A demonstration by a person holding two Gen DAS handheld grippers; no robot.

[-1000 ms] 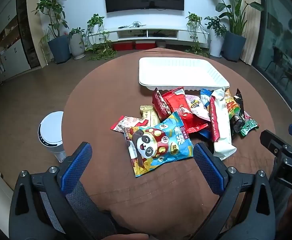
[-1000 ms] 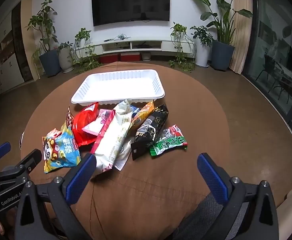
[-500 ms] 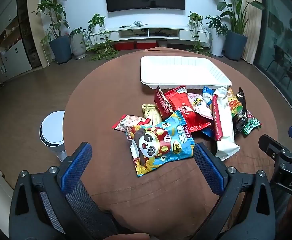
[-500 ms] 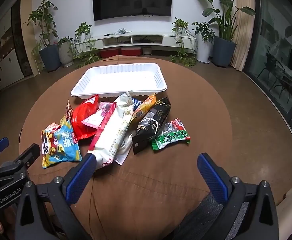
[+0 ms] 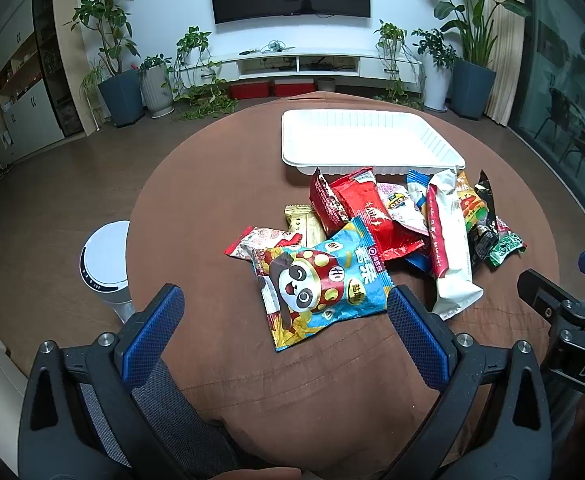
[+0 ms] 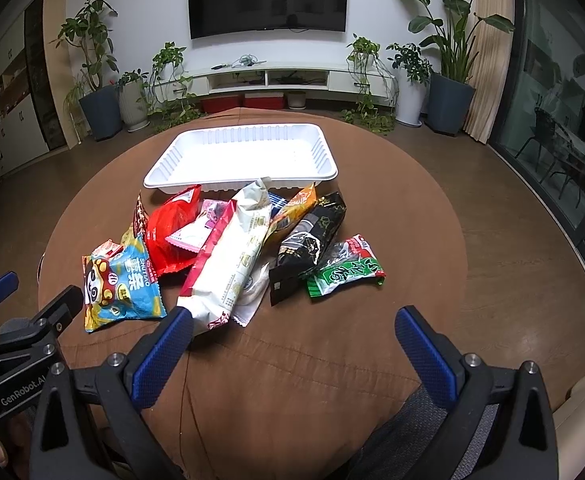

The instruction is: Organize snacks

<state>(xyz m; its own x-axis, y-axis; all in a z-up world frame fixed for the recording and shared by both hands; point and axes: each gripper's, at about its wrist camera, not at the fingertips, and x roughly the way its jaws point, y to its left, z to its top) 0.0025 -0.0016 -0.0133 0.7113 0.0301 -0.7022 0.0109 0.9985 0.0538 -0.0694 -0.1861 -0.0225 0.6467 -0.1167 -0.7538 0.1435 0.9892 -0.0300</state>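
A pile of snack packets lies on a round brown table (image 5: 212, 208). An empty white tray (image 5: 364, 140) sits behind the pile; it also shows in the right wrist view (image 6: 248, 156). A blue panda packet (image 5: 320, 276) lies nearest my left gripper (image 5: 284, 304), which is open and empty just in front of it. My right gripper (image 6: 292, 324) is open and empty, in front of a long white packet (image 6: 232, 260), a black packet (image 6: 312, 240) and a green packet (image 6: 344, 272). A red packet (image 5: 368, 212) lies mid-pile.
A white cylindrical bin (image 5: 104, 264) stands on the floor left of the table. A TV unit (image 6: 276, 76) and potted plants line the far wall. Glass doors are on the right. Each gripper shows at the edge of the other's view.
Both grippers have moved forward and slightly down toward the snack pile, which now looks larger. Both stay open. No packet has moved.
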